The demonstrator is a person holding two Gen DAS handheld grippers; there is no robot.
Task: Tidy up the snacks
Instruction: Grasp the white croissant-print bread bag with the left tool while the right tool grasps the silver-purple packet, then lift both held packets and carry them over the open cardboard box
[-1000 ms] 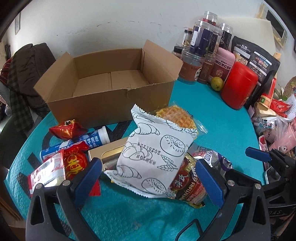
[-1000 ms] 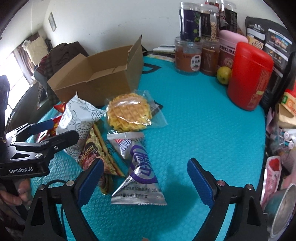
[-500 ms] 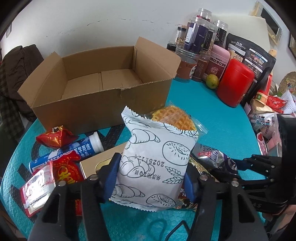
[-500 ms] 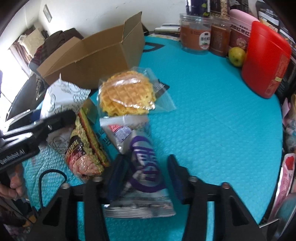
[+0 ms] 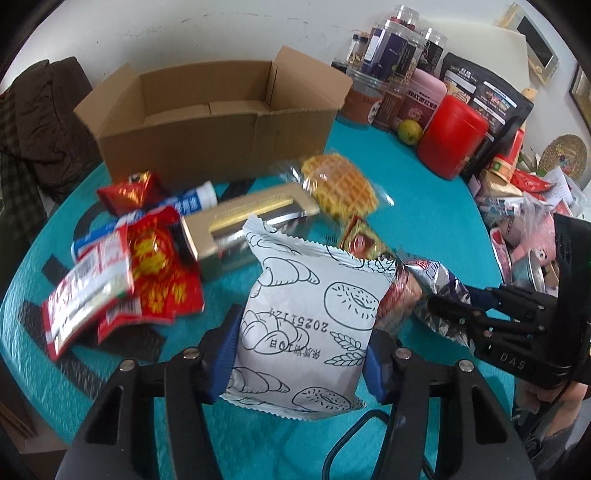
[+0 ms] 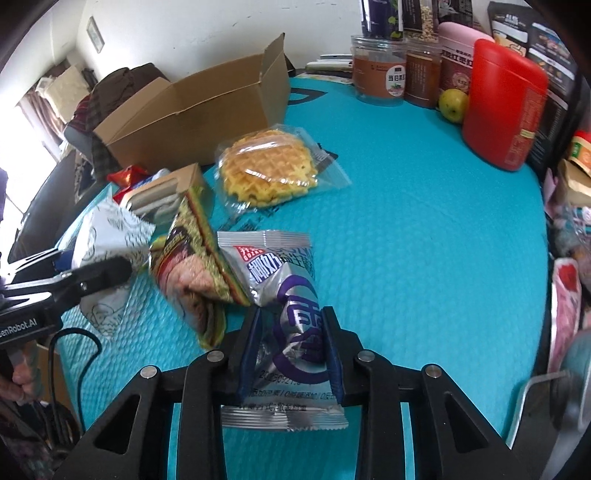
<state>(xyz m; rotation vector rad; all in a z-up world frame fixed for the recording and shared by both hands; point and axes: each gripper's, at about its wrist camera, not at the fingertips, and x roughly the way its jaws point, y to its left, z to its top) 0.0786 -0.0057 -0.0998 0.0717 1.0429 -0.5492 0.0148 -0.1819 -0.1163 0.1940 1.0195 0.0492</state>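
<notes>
The left claw [image 5: 301,354] has just closed on the white bread packet [image 5: 314,325], pads pressing both sides, in front of the cardboard box [image 5: 221,125]. The right claw [image 6: 291,350] has just pinched shut on the silver-purple sachet [image 6: 284,295], further from the box; its lower print is crumpled and partly hidden. A brown snack bag [image 6: 192,269] between them is blurred, and the worktop [image 6: 424,221] edge is cut off.

We read this as a home living room. Round table [image 5: 424,206] under a teal mat, crowded at the far right with food jars [image 5: 391,40] and pouches [image 5: 484,92]. Clothes heaped on a chair [image 5: 40,122], far left; framed picture [image 6: 95,34] on the white wall.
</notes>
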